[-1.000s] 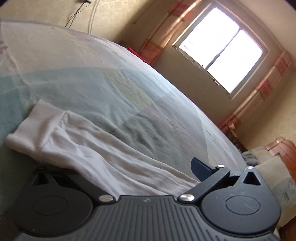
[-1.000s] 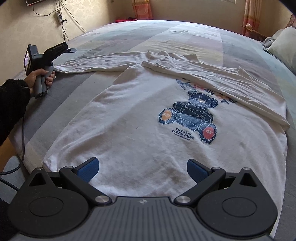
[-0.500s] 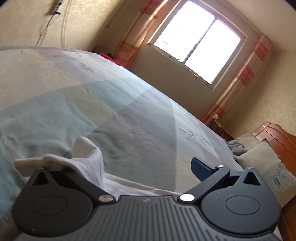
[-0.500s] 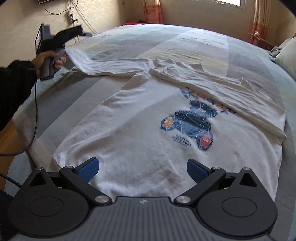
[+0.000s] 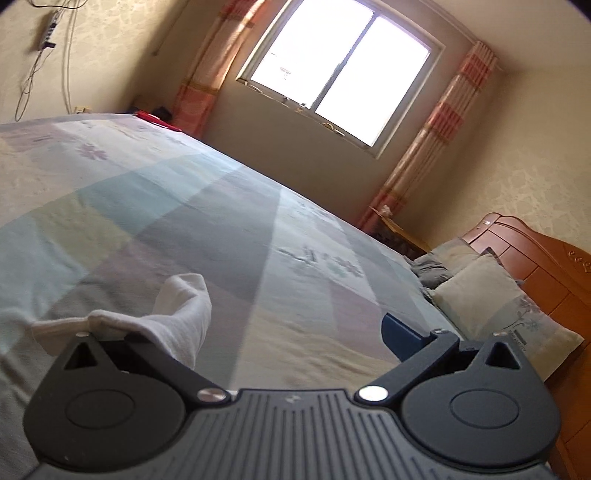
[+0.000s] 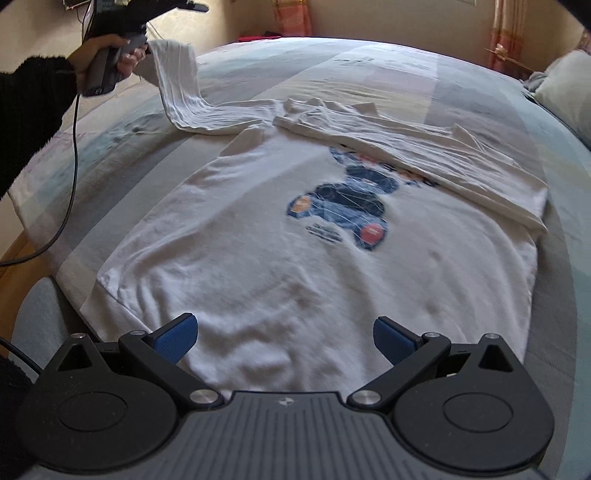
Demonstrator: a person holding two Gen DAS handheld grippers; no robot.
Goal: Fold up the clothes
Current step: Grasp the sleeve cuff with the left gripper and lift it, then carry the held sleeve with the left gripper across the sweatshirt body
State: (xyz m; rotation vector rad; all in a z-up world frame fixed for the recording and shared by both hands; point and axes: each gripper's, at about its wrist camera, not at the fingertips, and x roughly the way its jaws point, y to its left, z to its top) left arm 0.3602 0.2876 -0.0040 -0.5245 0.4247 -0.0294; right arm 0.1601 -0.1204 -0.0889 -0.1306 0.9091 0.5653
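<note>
A white long-sleeved shirt (image 6: 295, 277) with a blue bear print lies face up on the bed (image 6: 554, 184). One sleeve (image 6: 424, 155) is folded across its chest. The other sleeve (image 6: 177, 85) is raised off the bed at the far left, up by a person's hand (image 6: 107, 48) holding my left gripper (image 6: 147, 11). In the left wrist view that sleeve's cuff (image 5: 177, 317) drapes over the left finger, and the left gripper (image 5: 288, 332) has its jaws wide apart. My right gripper (image 6: 282, 338) hovers open over the shirt's hem.
The patchwork bedspread (image 5: 221, 221) stretches toward a window (image 5: 340, 74) with curtains. Pillows (image 5: 491, 295) and a wooden headboard (image 5: 535, 258) are at the right. A cable (image 6: 70, 166) hangs from the left gripper past the bed's left edge.
The left gripper has risen and tilted up, lifting the sleeve cuff off the bed. The right gripper has moved slightly closer over the hem.
</note>
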